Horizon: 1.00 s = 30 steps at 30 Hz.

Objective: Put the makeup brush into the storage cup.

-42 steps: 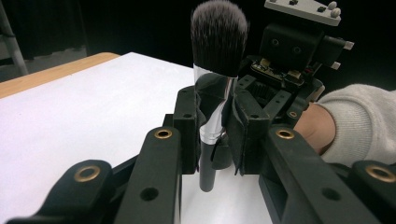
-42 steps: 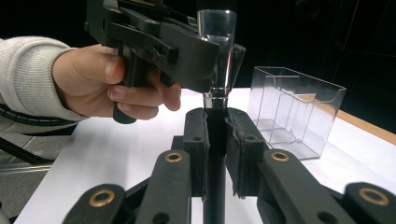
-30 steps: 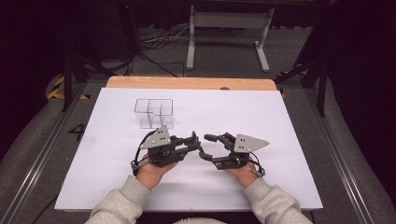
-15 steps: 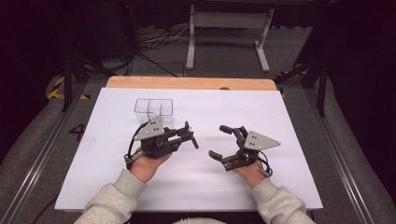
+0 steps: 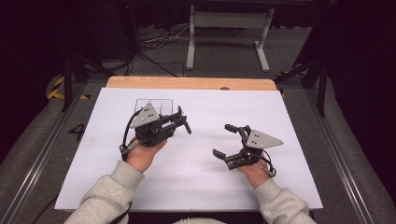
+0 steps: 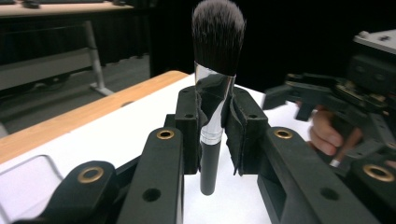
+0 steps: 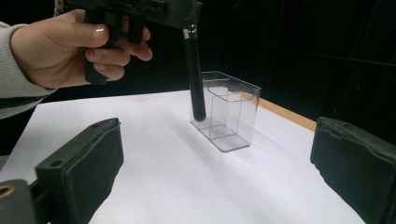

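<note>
While the left gripper (image 6: 215,135) clamps a makeup brush (image 6: 215,70) by its silver ferrule, bristles up and handle hanging down, a clear box (image 7: 229,109) stands just beyond the handle's tip. To its right, the right gripper (image 5: 225,140) has just been opening; nothing lies between its wide jaws. No writing is readable.

Two grippers: the left gripper (image 5: 180,122) and the right gripper (image 5: 225,140). One brush (image 6: 215,93), upright between the left one's jaws. One clear box (image 7: 226,111), far left on one white sheet (image 5: 205,182). One table (image 5: 187,83).
</note>
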{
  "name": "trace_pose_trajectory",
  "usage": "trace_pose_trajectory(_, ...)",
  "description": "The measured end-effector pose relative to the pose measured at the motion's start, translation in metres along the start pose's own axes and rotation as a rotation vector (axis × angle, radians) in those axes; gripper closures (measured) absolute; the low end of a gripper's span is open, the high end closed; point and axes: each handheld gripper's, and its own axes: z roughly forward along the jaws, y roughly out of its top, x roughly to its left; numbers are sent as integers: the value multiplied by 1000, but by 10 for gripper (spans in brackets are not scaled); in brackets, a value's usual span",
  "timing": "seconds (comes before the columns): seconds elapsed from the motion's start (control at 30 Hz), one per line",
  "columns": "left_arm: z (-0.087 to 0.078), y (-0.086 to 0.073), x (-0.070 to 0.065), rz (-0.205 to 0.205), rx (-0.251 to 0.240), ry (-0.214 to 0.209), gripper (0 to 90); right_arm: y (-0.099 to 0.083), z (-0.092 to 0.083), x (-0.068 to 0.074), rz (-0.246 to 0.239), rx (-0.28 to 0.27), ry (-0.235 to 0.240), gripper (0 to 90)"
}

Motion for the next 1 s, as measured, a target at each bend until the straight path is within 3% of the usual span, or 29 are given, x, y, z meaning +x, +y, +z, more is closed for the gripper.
trace_pose_trajectory(0.03,0,0,0,0,0,0,760,0,0,0,0,0,0,28)
trace_pose_trajectory(0.2,4,4,9,-9,19,76,760,2,-3,-4,30,29,13,30)
trace_pose_trajectory(0.33,6,6,14,-17,20,101,761,3,-5,-4,28,20,3,32)
trace_pose_trajectory(0.4,7,7,16,-22,22,111,760,0,-4,-8,114,38,32,26)
trace_pose_trajectory(0.43,7,8,18,-18,19,119,760,-2,-4,-9,117,34,21,23)
trace_pose_trajectory(0.5,7,9,20,-17,22,127,761,-2,-4,-8,74,42,0,21)
trace_pose_trajectory(0.63,6,9,24,-20,20,144,760,1,-4,-6,37,41,6,21)
trace_pose_trajectory(0.73,6,9,28,-28,20,161,760,1,-4,-5,41,29,17,21)
trace_pose_trajectory(0.87,3,11,33,-32,20,177,760,1,-6,-5,47,26,-2,21)
trace_pose_trajectory(1.0,1,13,37,-33,20,204,761,1,-8,-5,23,33,-7,12)
